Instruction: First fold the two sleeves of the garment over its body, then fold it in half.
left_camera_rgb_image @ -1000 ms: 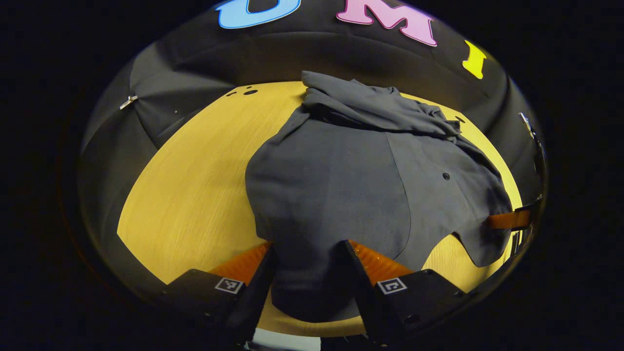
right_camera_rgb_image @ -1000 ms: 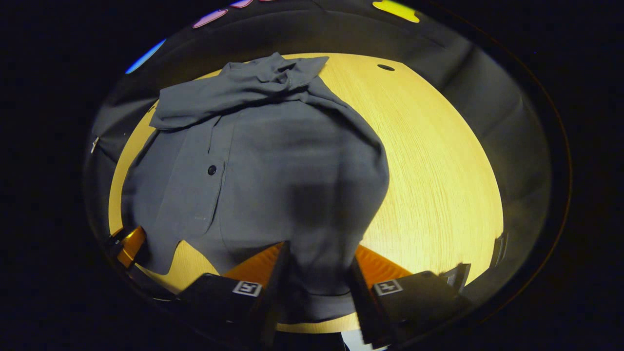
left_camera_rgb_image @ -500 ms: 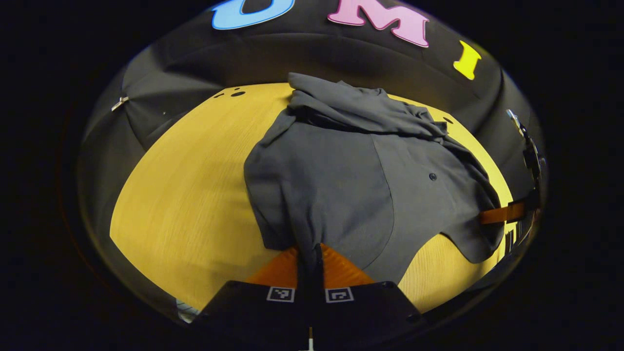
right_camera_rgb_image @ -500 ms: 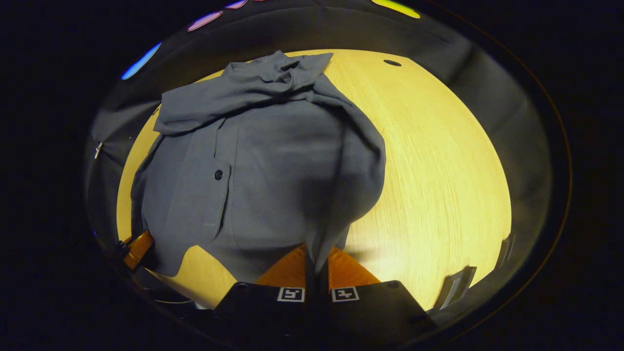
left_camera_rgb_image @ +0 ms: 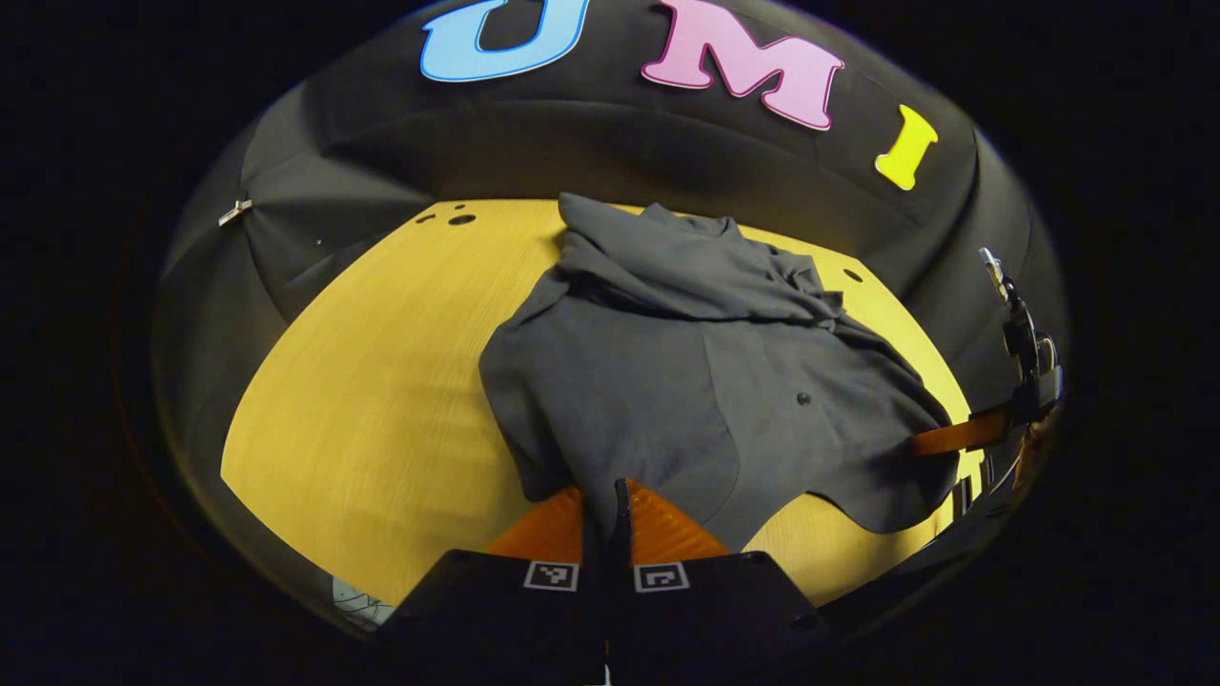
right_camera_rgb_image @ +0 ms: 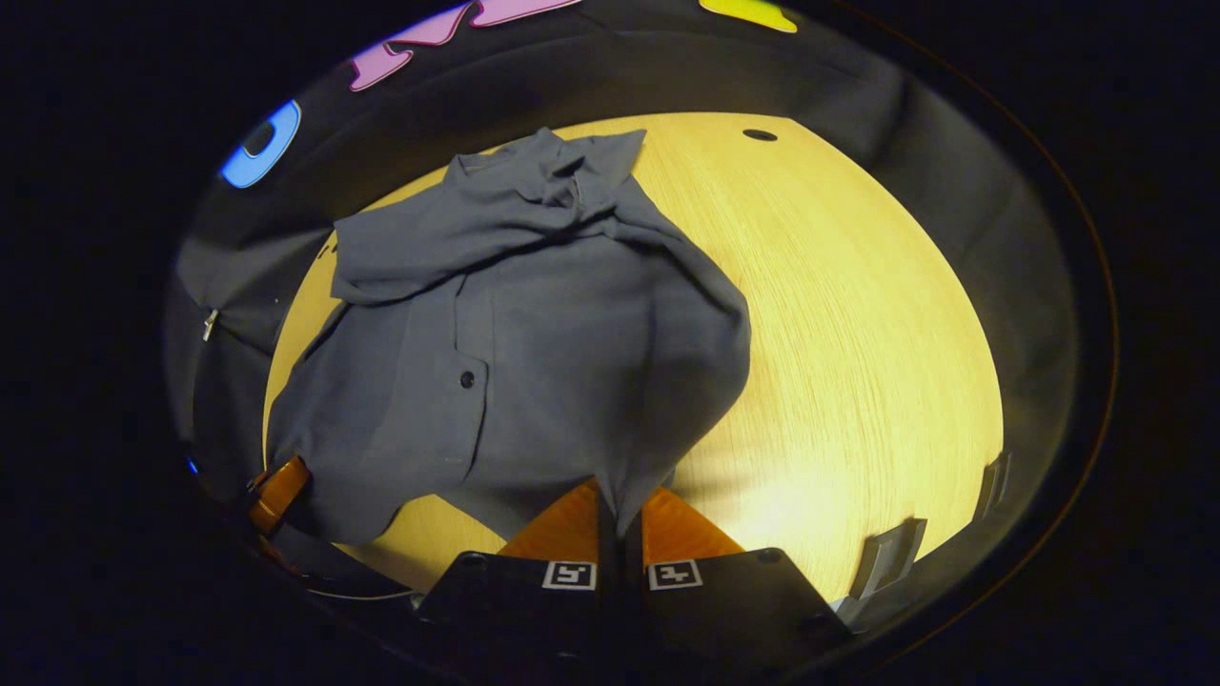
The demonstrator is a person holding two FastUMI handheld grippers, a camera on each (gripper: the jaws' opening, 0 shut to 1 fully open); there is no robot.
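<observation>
A: Left gripper view first: I'm seeing my left gripper (left_camera_rgb_image: pixel 610 495) pinching the near hem of the garment (left_camera_rgb_image: pixel 667 381), fingers pressed together on a fold of cloth. Right gripper (right_camera_rgb_image: pixel 618 500) is doing the same on the hem's other end, fingers closed on fabric.

B: Where's the garment sitting?

A: It's lying on the tabletop (left_camera_rgb_image: pixel 362 400), body spread flat, near hem lifting off the wood between the two grips. Both sleeves (left_camera_rgb_image: pixel 686 272) are bunching across the far end near the collar, close to the tabletop's far edge.

B: So where are we?

A: I'm judging the sleeves as already over the body, loosely, and the halving fold as the step in hand.

B: Risks?

A: Thin pinches. Cloth could be slipping out of either grip if one hand is pulling harder. Uneven travel would be skewing the crease. The sleeve pile is loose, so dragging the hem over it could be pushing it off the far edge or leaving a lump inside.

B: Room?

A: Plenty of bare wood toward the left edge in the left gripper view, and toward the right edge (right_camera_rgb_image: pixel 858 333) in the right gripper view. Far edge is tight; the wall is standing right behind it.
</observation>
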